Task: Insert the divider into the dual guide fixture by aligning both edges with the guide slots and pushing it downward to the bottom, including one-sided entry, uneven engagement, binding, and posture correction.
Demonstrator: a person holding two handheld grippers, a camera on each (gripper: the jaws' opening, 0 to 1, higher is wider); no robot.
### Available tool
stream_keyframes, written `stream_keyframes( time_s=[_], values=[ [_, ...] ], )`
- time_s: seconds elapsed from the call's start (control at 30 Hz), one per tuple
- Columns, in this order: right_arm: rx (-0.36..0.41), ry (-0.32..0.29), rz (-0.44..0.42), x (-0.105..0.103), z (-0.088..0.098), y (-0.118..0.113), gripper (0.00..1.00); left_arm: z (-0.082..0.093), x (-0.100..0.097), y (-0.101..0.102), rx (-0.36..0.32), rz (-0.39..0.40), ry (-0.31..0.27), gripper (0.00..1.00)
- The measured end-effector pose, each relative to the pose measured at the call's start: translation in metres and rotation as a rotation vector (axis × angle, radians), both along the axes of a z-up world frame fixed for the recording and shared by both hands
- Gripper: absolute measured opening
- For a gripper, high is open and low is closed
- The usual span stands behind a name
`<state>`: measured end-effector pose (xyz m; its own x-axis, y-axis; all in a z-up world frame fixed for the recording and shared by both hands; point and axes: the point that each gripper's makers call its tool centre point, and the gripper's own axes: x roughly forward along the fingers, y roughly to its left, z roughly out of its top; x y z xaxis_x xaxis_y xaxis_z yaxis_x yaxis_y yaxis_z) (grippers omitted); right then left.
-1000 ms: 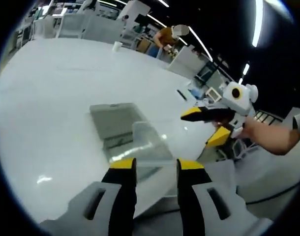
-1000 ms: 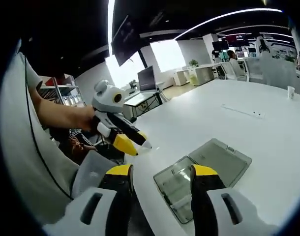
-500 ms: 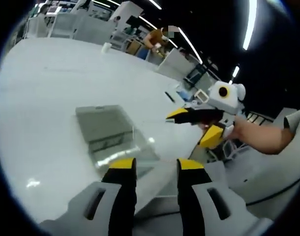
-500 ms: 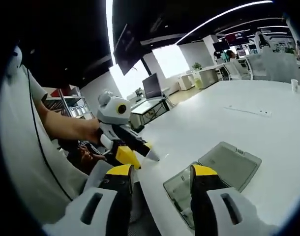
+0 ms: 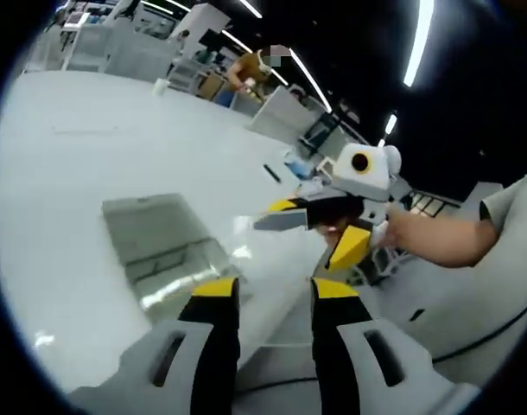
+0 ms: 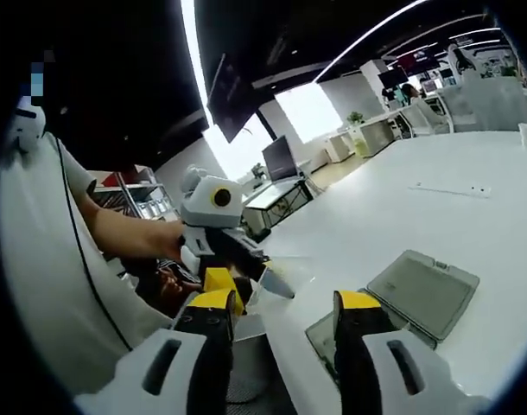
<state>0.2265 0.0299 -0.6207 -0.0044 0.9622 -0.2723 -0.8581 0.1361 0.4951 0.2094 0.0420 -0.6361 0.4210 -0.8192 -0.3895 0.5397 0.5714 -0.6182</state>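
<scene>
- Left tongs [image 5: 269, 290] spread, empty, over the worktop [image 5: 65, 156] near its edge.
- Right tongs [image 6: 277, 301] also spread, empty, past that edge.
- Clear guide fixture [image 5: 155, 242] lies flat near the edge; the divider cannot be told apart.
- A person [image 5: 255, 67] stands beyond the far edge.
</scene>
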Motion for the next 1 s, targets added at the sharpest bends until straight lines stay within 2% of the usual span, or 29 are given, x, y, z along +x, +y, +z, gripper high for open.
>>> stream_keyframes(
  time_s=[0.7, 1.0],
  values=[
    [0.076, 0.069, 0.006, -0.002, 0.011, 0.003, 0.42, 0.019, -0.002, -0.020, -0.067, -0.077, -0.041, 0.29],
    [0.129, 0.113, 0.018, -0.004, 0.020, 0.004, 0.40, 0.021, -0.003, -0.026, -0.086, -0.095, -0.037, 0.29]
  ],
)
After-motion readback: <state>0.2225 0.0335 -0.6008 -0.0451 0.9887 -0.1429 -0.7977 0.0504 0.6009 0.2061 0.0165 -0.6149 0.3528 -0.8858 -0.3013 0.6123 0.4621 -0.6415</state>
